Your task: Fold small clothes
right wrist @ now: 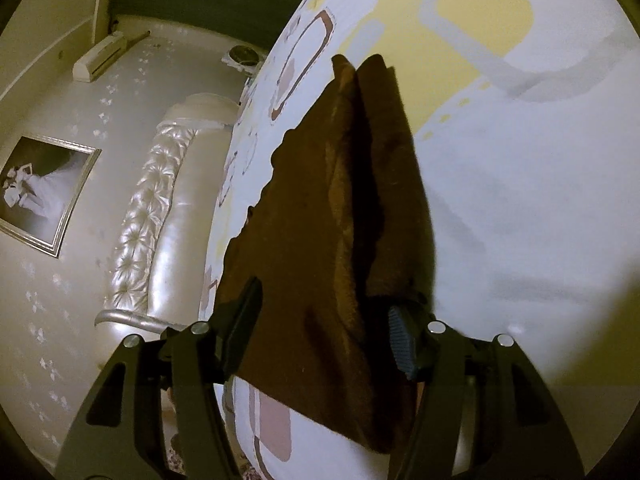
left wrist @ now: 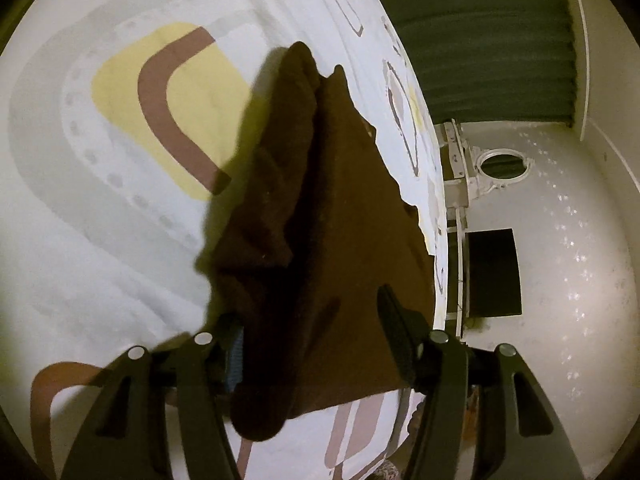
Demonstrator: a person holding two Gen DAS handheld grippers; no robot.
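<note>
**benchfold:** Black gripper fingers fill the bottom of both wrist views, so starting there. Left gripper (left wrist: 316, 336) has its jaws standing apart, with the brown cloth (left wrist: 320, 208) lying between them. One finger (left wrist: 394, 320) sits on top of the cloth's near right part, the other is half tucked behind a fold on the left. The pads don't look pressed together on anything.

**sockdrawer_99:** Same deal on the right gripper (right wrist: 324, 316)? Looks parted to me too.

**benchfold:** Yep, jaws apart, brown cloth (right wrist: 340, 208) running up between them. Its ribbed blue-grey pad (right wrist: 402, 340) sits right at the cloth's dark fold, but I can't tell if it actually touches.

**sockdrawer_99:** And the cloth itself?

**benchfold:** Lying on the patterned bedsheet (left wrist: 100, 240), folded lengthwise with a ridge down the middle, narrowing away from the cameras. It sits near the bed's edge. On the sheet beside the cloth is a yellow patch with a brown curved band (left wrist: 168, 108).

**sockdrawer_99:** Background stuff?

**benchfold:** Past the cloth in the right view is a tufted headboard (right wrist: 152, 216), beyond it a framed picture (right wrist: 44, 192) on the wall. In the left view, green curtain (left wrist: 480, 40) beyond the cloth's far end.
</note>
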